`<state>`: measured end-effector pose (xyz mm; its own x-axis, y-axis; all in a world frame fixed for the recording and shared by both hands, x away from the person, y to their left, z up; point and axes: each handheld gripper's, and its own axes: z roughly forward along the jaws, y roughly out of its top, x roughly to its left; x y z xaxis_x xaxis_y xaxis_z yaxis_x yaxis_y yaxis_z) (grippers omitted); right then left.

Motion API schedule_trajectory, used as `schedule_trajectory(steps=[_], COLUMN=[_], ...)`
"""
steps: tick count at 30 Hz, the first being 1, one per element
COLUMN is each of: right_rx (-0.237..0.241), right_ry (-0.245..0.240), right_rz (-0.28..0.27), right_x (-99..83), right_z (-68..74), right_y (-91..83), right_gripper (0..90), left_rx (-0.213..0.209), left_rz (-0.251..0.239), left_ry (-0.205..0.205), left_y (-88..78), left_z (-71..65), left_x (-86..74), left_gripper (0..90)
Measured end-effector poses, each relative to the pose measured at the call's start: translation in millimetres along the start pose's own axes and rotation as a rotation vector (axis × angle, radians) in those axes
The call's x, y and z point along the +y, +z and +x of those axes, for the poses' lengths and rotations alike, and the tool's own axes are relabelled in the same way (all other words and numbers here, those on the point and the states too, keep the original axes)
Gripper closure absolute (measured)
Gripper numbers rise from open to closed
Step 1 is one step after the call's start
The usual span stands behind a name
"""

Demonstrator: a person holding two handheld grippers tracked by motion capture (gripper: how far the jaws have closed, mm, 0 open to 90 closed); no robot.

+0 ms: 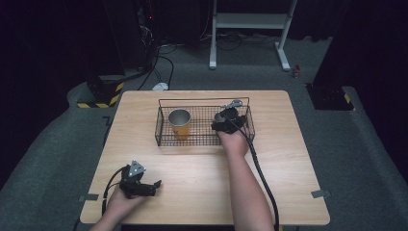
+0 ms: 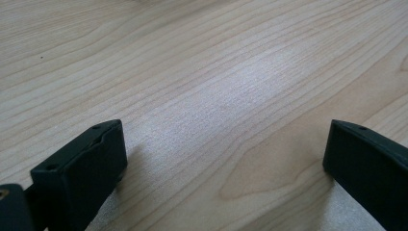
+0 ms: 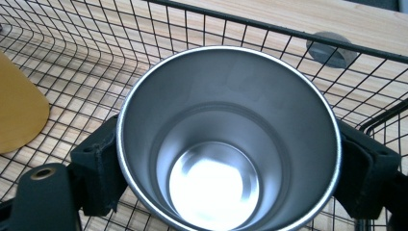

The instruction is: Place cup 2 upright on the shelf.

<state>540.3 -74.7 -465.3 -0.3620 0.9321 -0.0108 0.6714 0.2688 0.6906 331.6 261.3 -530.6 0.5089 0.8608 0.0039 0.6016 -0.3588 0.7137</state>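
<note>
A black wire basket (image 1: 204,100) stands at the back middle of the wooden table (image 1: 202,178). In its left half a yellow cup (image 1: 180,125) with a steel inside stands upright. My right gripper (image 1: 226,120) reaches into the right half and is shut on a steel cup (image 1: 220,117). In the right gripper view the steel cup (image 3: 226,144) sits mouth-up between the black fingers (image 3: 98,163), which press on both its sides, over the basket (image 3: 269,26) floor; the yellow cup (image 3: 19,110) is at the left edge. My left gripper (image 1: 155,187) rests near the front left corner, open (image 2: 225,130) over bare wood.
The right gripper's cable (image 1: 260,168) trails back along the forearm to the front edge. A grey round cap (image 3: 332,48) sits in the tabletop just beyond the basket. A white frame stand (image 1: 250,21) is on the floor behind the table.
</note>
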Motion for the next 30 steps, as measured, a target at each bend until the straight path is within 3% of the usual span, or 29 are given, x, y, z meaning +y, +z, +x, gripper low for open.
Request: schedule_trajectory(steps=[15, 21, 30], right_rx=[-0.004, -0.012, 0.011], right_ry=[0.004, 0.003, -0.028], right_rz=[0.008, -0.032, -0.137], right_x=[0.0, 2.5, -0.7], right_z=[1.3, 1.2, 4.2], right_y=[-3.2, -15.5, -51.8], right_gripper=[9.5, 8.7, 8.8], left_rx=[0.001, 0.001, 0.0], left_rz=[0.001, 0.001, 0.0], left_ry=[0.008, 0.006, 0.004], left_y=[-0.3, -0.3, -0.2], left_z=[0.6, 0.4, 0.3], left_x=[0.0, -0.1, -0.1], left_gripper=[1.8, 1.8, 1.8])
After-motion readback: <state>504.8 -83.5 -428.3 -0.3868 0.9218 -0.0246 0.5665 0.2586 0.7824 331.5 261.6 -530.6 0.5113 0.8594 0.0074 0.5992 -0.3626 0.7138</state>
